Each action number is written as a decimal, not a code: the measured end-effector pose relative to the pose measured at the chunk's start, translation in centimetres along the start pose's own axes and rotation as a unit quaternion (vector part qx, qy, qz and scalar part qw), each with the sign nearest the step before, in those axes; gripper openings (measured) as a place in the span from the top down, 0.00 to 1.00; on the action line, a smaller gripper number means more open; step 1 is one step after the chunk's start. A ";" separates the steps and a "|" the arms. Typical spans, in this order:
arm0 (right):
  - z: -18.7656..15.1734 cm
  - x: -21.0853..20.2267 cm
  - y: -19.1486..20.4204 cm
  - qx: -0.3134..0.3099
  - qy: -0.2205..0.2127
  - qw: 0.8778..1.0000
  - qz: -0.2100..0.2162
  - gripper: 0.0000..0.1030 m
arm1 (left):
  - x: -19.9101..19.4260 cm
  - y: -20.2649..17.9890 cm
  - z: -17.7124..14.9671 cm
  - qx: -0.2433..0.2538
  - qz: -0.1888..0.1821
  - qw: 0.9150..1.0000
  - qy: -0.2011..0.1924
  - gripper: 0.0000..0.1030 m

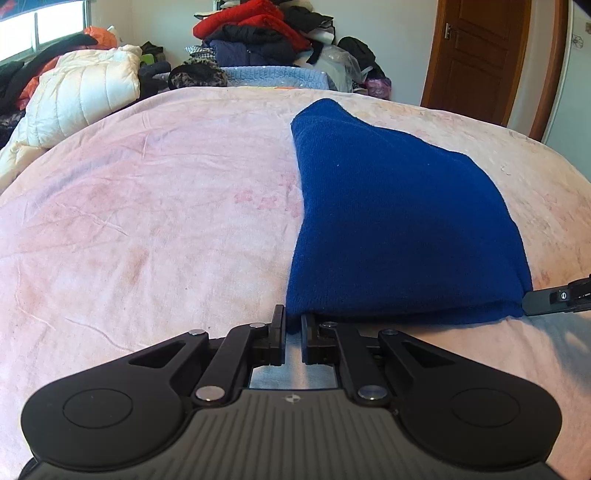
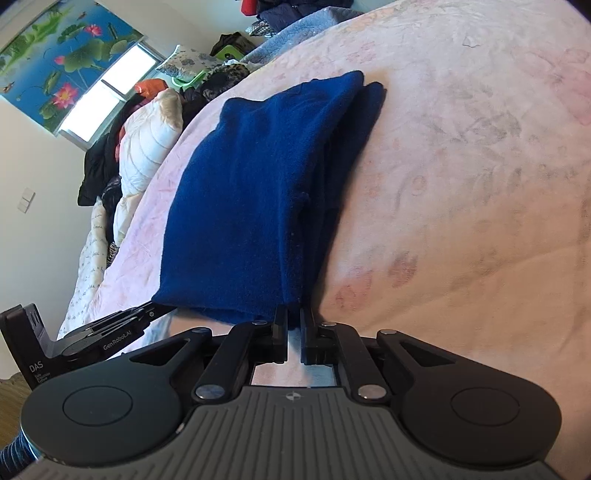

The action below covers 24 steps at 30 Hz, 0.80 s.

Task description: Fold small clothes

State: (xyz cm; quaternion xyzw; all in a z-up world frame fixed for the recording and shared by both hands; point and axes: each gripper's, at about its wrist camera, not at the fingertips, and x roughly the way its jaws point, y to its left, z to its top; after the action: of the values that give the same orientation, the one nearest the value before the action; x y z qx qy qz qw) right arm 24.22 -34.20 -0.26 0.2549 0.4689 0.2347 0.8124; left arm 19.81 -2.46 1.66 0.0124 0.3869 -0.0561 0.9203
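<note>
A folded dark blue knit garment (image 1: pixel 399 221) lies on the pink bed cover (image 1: pixel 147 221). My left gripper (image 1: pixel 292 315) is shut on its near left corner, with blue cloth pinched between the narrow jaws. In the right wrist view the garment (image 2: pixel 251 192) shows stacked layers along its right side. My right gripper (image 2: pixel 293 314) is shut on the near right corner, cloth between its fingers. Each gripper shows in the other's view: the right gripper (image 1: pixel 532 301) at the garment's right corner, the left gripper (image 2: pixel 159 308) at its left corner.
A heap of red, black and dark clothes (image 1: pixel 258 33) is stacked beyond the far end of the bed. A white padded jacket (image 1: pixel 81 88) lies at the far left. A brown wooden door (image 1: pixel 476 55) stands at the far right. A window (image 2: pixel 107 85) is on the left wall.
</note>
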 end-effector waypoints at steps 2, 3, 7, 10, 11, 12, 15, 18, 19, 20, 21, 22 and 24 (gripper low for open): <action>0.3 -0.4 0.0 0.003 0.002 1.000 0.006 0.83 | -1.5 -0.4 -0.1 0.026 0.006 0.999 -0.019 0.90; 0.6 -1.0 0.0 0.006 -0.006 1.000 0.012 0.81 | -2.5 -0.6 -0.1 0.041 0.009 0.999 -0.032 0.90; 3.3 -4.0 -0.1 0.028 -0.103 0.994 0.022 0.49 | -5.1 -1.8 0.5 0.084 0.007 0.992 -0.097 0.89; 6.8 -2.6 1.4 0.020 -0.126 0.991 0.042 0.49 | -3.7 -3.5 1.8 0.099 -0.017 0.989 -0.111 0.89; 8.2 -1.3 2.3 0.016 -0.120 0.991 0.055 0.48 | -2.7 -4.0 2.1 0.104 -0.021 0.989 -0.107 0.89; 9.8 0.5 3.3 0.014 -0.107 0.992 0.072 0.47 | -1.6 -4.4 2.4 0.106 -0.019 0.989 -0.097 0.89; 13.8 6.2 6.3 0.003 -0.071 0.993 0.094 0.46 | 1.7 -5.0 2.4 0.116 -0.005 0.991 -0.060 0.89; 17.4 11.7 8.6 -0.008 -0.052 0.995 0.090 0.37 | 3.1 -4.3 1.6 0.111 -0.007 0.992 -0.055 0.89; 18.2 13.4 8.7 -0.005 -0.044 0.996 0.082 0.33 | 3.2 -4.1 1.5 0.108 -0.010 0.992 -0.056 0.89; 19.0 15.2 8.4 0.000 -0.037 0.997 0.066 0.32 | 3.2 -3.8 1.6 0.101 -0.015 0.993 -0.054 0.89; 19.4 17.0 7.8 0.010 -0.028 0.999 0.033 0.37 | 3.2 -3.7 1.5 0.092 -0.018 0.994 -0.051 0.89; 19.6 18.3 7.1 0.015 -0.020 1.000 0.008 0.54 | 3.3 -3.4 1.6 0.083 -0.023 0.995 -0.050 0.89; 19.4 19.2 6.1 0.002 -0.040 0.999 -0.003 0.81 | 3.5 -3.1 1.6 0.079 -0.028 0.995 -0.053 0.89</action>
State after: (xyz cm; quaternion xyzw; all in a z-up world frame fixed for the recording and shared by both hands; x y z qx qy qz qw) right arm 49.08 -21.40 -0.37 0.2645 0.4374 0.2211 0.8305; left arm 22.98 -5.97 0.34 0.0709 0.3319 -0.1128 0.9339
